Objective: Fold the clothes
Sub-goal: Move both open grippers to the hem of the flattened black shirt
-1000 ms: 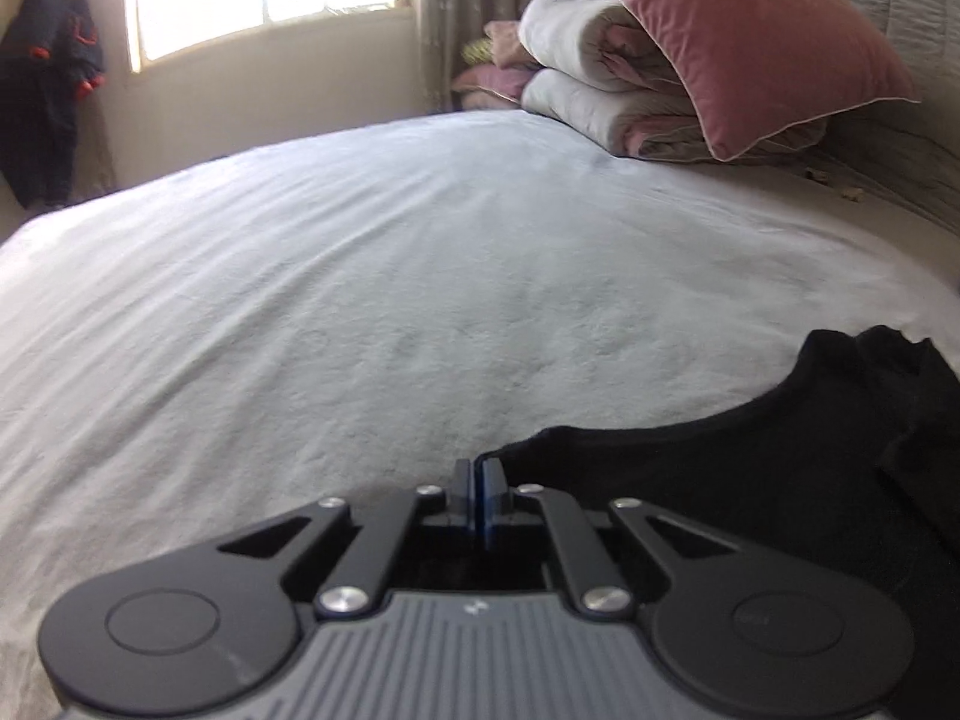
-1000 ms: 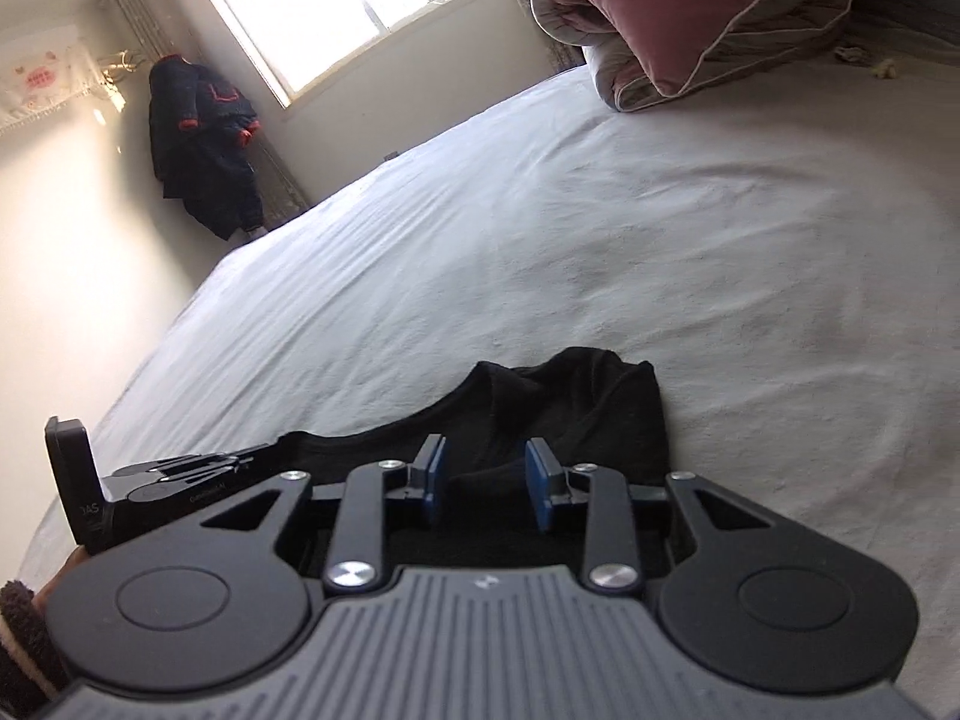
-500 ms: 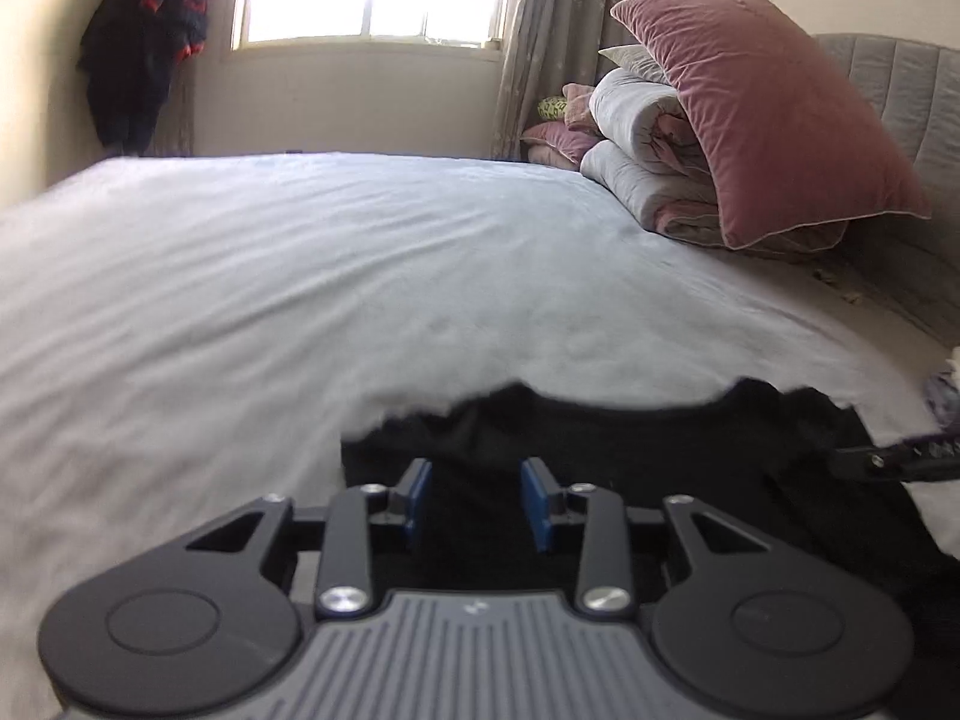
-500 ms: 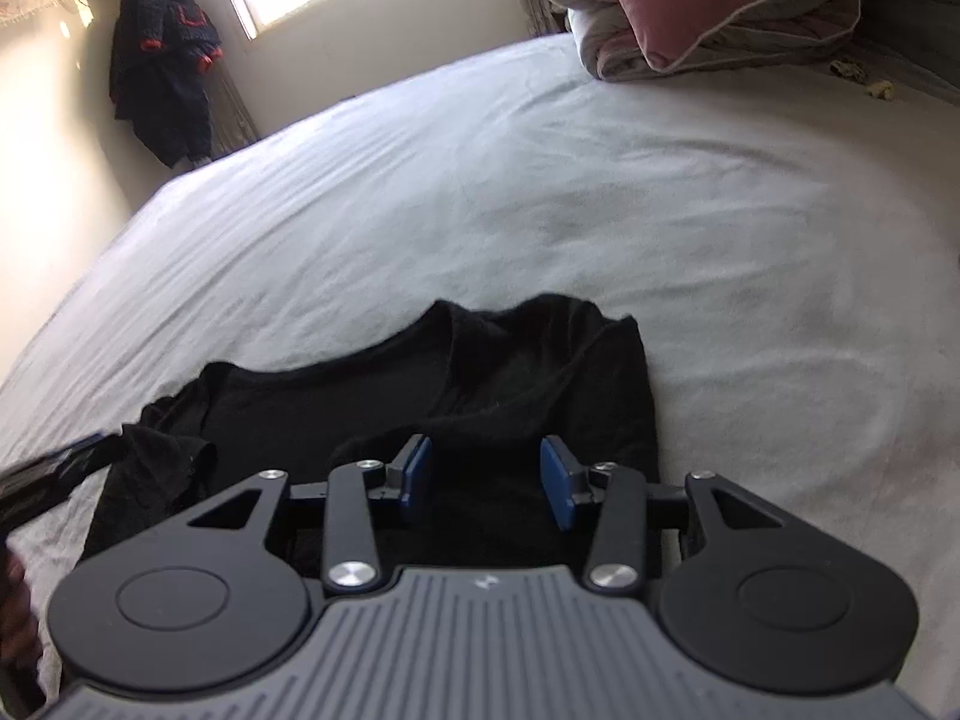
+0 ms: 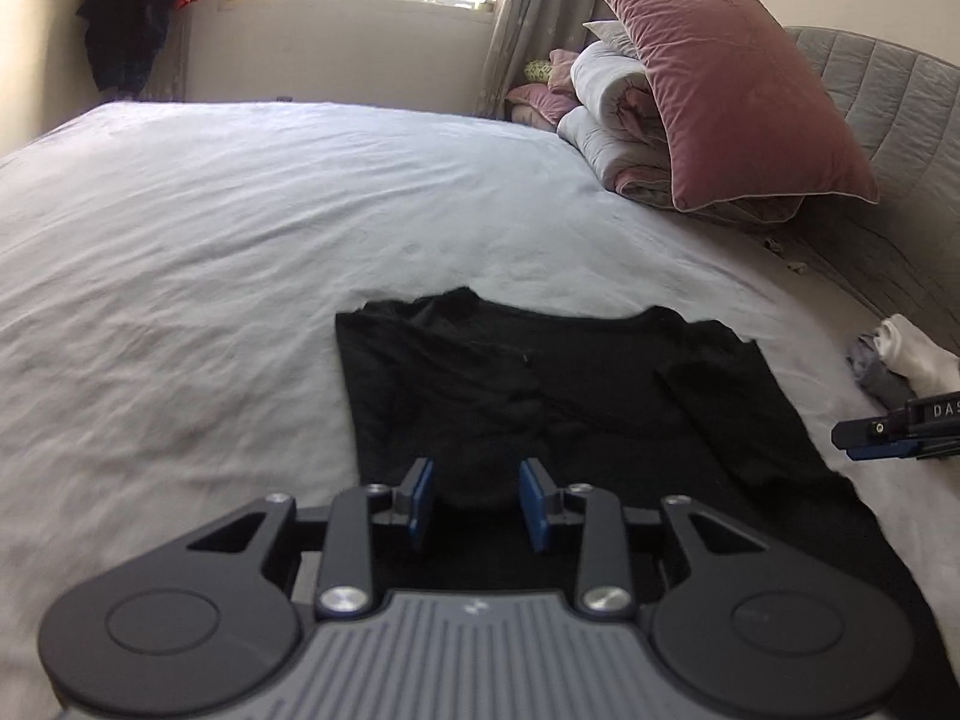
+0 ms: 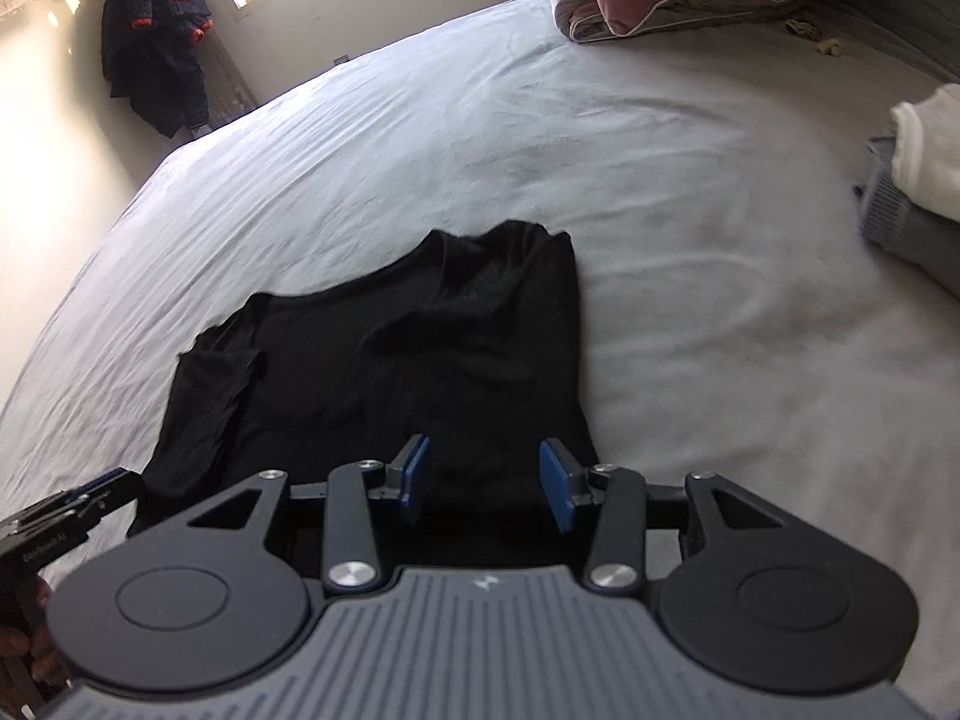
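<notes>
The left gripper has released the black shirt (fingers opening, nothing between).

A plain black top lies on a pale grey-white bedsheet. Both grippers are black with ribbed grey bodies and blue finger pads. A dusty-pink velvet pillow with pale piping leans on a grey-and-pink folded quilt. The quilted headboard is grey. A navy jacket with red trim hangs in the corner.
</notes>
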Motion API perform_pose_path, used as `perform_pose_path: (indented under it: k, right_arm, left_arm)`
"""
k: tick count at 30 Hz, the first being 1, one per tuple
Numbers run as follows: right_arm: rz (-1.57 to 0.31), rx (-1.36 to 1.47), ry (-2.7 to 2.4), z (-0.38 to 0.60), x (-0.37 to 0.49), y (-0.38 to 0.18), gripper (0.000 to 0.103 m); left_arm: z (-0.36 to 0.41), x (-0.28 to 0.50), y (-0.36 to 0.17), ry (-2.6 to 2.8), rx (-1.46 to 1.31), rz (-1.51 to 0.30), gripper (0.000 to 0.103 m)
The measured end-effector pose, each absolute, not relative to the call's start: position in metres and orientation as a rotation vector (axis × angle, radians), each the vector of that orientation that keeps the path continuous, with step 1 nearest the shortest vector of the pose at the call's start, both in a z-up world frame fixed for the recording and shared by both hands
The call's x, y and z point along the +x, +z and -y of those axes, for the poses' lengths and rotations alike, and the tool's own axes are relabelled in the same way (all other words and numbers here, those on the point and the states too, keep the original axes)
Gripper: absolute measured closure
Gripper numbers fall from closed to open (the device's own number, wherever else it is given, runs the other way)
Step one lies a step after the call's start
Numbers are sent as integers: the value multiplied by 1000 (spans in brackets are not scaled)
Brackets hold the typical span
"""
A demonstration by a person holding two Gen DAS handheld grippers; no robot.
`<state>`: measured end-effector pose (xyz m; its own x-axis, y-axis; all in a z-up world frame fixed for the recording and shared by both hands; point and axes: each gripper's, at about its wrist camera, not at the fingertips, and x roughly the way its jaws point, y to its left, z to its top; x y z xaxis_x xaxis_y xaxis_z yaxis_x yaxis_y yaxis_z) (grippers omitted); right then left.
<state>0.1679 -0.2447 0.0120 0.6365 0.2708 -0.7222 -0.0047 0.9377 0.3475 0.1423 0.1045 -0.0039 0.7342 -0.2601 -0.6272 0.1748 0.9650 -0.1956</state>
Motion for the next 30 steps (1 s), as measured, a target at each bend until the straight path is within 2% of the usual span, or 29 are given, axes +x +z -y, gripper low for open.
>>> perform_pose_path:
  k: [7, 14, 30]
  right_arm:
    - [-891, 440, 275, 256, 124, 9, 56]
    - [-953, 303, 281, 251, 77, 7, 55]
    - [-1045, 292, 313, 282, -38, 0, 54]
  left_arm:
    - [-115, 92, -1, -250, -162, -777, 65]
    - [-123, 47, -3, -290, -190, -866, 64]
    - [-128, -51, -17, -403, -167, -1100, 64]
